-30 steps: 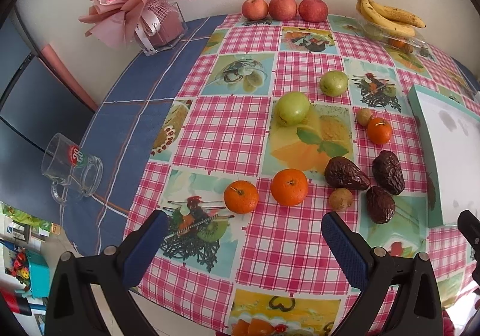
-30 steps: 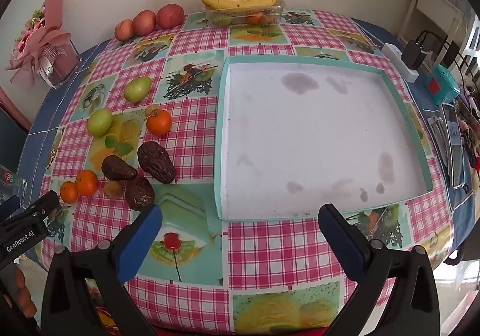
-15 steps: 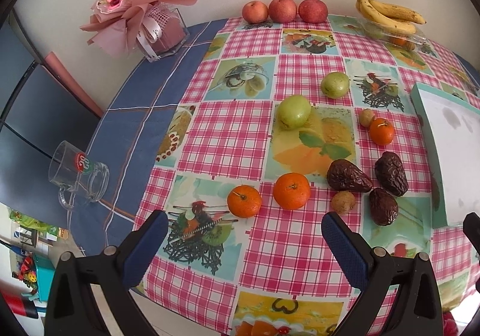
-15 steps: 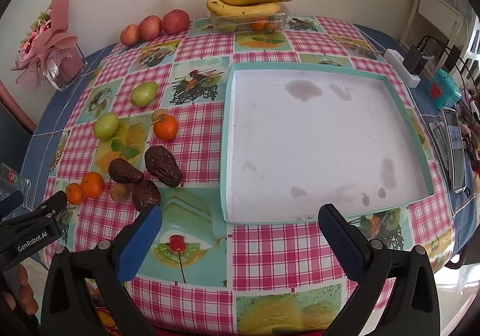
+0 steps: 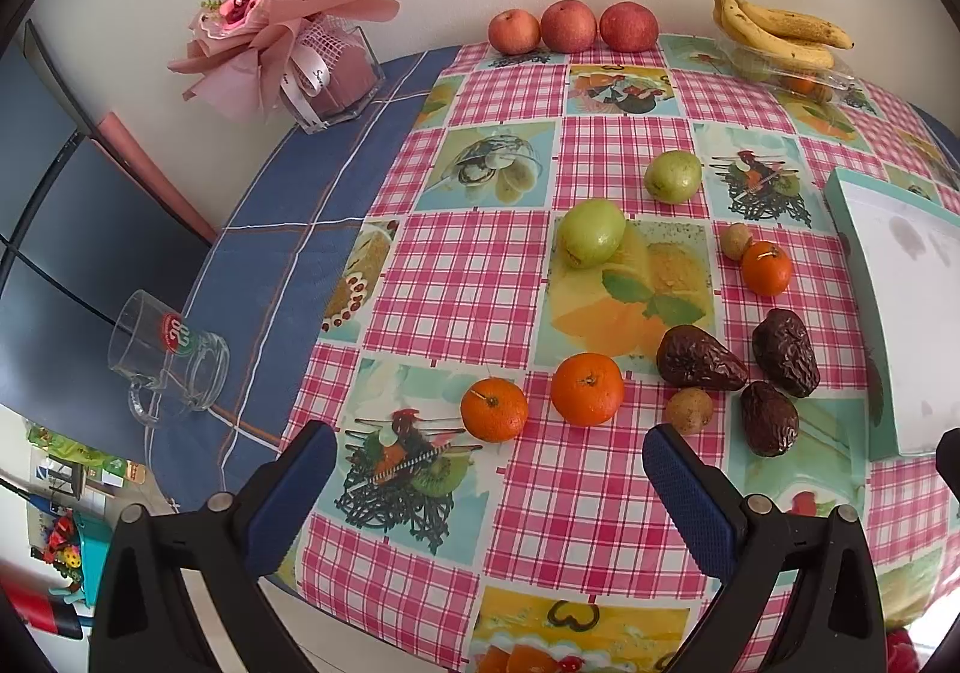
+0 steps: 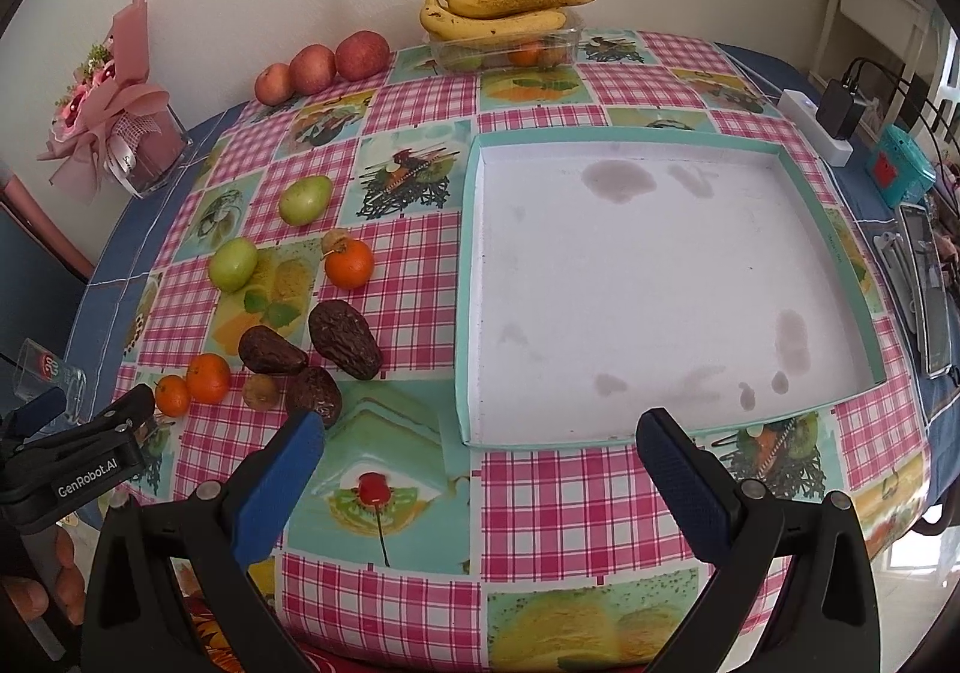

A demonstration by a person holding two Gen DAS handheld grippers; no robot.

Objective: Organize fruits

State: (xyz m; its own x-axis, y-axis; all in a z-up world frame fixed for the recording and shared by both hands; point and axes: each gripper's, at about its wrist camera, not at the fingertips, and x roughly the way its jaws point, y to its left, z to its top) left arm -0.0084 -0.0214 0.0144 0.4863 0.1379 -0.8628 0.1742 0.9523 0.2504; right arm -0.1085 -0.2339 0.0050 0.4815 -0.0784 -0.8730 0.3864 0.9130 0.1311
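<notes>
Left wrist view is showing the loose fruit lying in a cluster on the checked tabletop (image 5: 456, 283), none of it yet in the shallow teal-rimmed tray (image 6: 798, 162), which is sitting bare just to the right of the cluster. Two mandarins, the smaller mandarin (image 5: 494, 410) and the bigger mandarin (image 5: 587, 389), are lying nearest, just ahead of the left gripper (image 5: 483, 469), whose jaws are standing wide apart and holding nothing; the smaller one is sitting almost on the line between the blue pads. Just right of them a small brown fruit (image 5: 690, 410) is touching or nearly touching three dark wrinkled fruits (image 5: 699, 359), with a third mandarin (image 5: 766, 268) and two green fruits (image 5: 591, 232) farther back. Apples (image 5: 569, 26) and bananas (image 5: 774, 27) are resting along the wall, well apart from all this. Over on the other side, the right gripper (image 6: 480, 448) is hovering near the tray's front edge, likewise spread wide and empty. What worries me is rolling: a round mandarin nudged by one pad before the other closes could be sent rolling towards the table's near edge, which is close behind the gripper. Reaching into the tight dark cluster could also be knocking neighbours about. The glass mug (image 5: 165, 358) is standing off to the left on the blue cloth (image 5: 288, 253), clear of the fruit.
</notes>
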